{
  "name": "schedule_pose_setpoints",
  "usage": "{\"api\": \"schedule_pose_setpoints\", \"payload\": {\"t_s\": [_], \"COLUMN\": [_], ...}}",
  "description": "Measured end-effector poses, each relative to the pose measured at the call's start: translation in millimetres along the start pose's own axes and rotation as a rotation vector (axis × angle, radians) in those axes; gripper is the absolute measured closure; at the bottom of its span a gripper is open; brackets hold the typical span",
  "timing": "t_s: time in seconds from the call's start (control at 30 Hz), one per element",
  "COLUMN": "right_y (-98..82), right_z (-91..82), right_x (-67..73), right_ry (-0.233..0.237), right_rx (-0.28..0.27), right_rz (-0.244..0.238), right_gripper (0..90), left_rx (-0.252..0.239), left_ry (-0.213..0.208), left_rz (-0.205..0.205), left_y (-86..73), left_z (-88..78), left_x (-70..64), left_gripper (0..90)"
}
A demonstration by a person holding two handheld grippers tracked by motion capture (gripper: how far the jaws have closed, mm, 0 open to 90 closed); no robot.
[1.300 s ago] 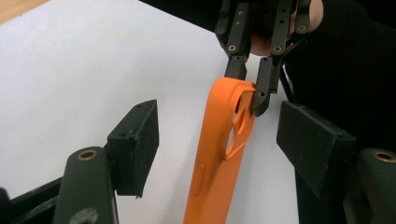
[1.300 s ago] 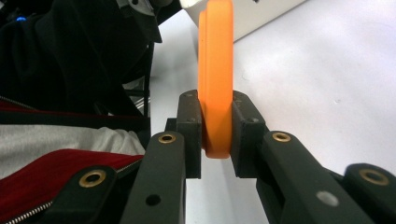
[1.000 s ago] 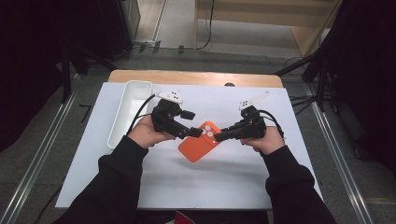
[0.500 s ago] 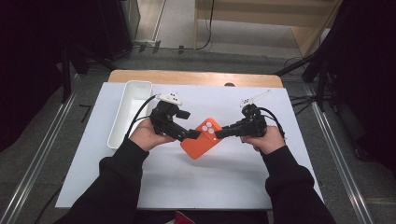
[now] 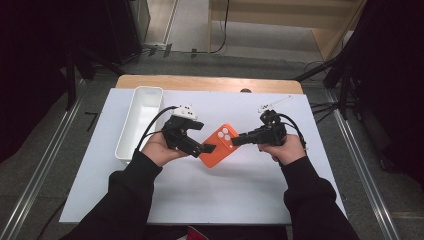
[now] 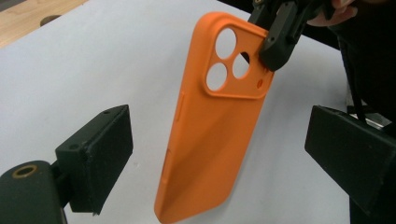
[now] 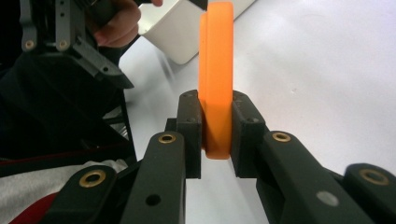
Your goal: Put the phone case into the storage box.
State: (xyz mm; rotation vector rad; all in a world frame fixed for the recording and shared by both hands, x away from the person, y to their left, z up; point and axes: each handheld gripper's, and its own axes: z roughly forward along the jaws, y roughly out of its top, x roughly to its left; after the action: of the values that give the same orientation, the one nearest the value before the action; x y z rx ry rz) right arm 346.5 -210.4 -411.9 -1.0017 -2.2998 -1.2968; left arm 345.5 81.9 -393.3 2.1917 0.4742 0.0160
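The orange phone case [image 5: 220, 145] is held up off the white-covered bench [image 5: 240, 195] between the two hands, its back with the three camera cut-outs facing up and toward the left tool [image 5: 209, 148]. The right tool [image 5: 235, 141] is clamped on the case's camera-end edge; in the right gripper view its two black pads press on either side of the case's thin rim [image 7: 215, 116], a grip that seems meant to leave the broad back and the long sides free. The left tool stands wide open: in the left gripper view its two pads flank the case [image 6: 212, 126] with clear gaps on both sides, touching nothing. Its jaws have just been opening, with the case between them yet unpressed, so the weight hangs on the right tool alone. I judge this to be a handover or a re-grip in mid-air, the case being held out lengthwise so the free tool can take another hold along its sides. A white rectangular tray [image 5: 141, 120] lies at the left of the bench, just beyond the left hand [image 5: 159, 150], perhaps the place for the case. No brand, label or writing can be read on the case, the tray or the tools.
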Motion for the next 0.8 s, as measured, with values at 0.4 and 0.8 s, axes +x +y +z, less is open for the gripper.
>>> {"api": "schedule_pose_setpoints", "payload": {"t_s": [0.4,0.8], "right_y": [1.7,3.8], "right_z": [1.1,1.2], "right_x": [0.8,1.3], "right_ry": [-0.012,-0.016], "right_rx": [-0.004,-0.02], "right_rz": [0.049,0.1], "right_gripper": [75.5,75.9], "left_rx": [0.003,-0.043], "left_ry": [0.023,0.044], "left_rz": [0.049,0.031], "left_y": [-3.6,-6.1], "left_z": [5.2,9.2], "left_x": [-8.4,-11.7], "left_gripper": [7.8,7.7]}}
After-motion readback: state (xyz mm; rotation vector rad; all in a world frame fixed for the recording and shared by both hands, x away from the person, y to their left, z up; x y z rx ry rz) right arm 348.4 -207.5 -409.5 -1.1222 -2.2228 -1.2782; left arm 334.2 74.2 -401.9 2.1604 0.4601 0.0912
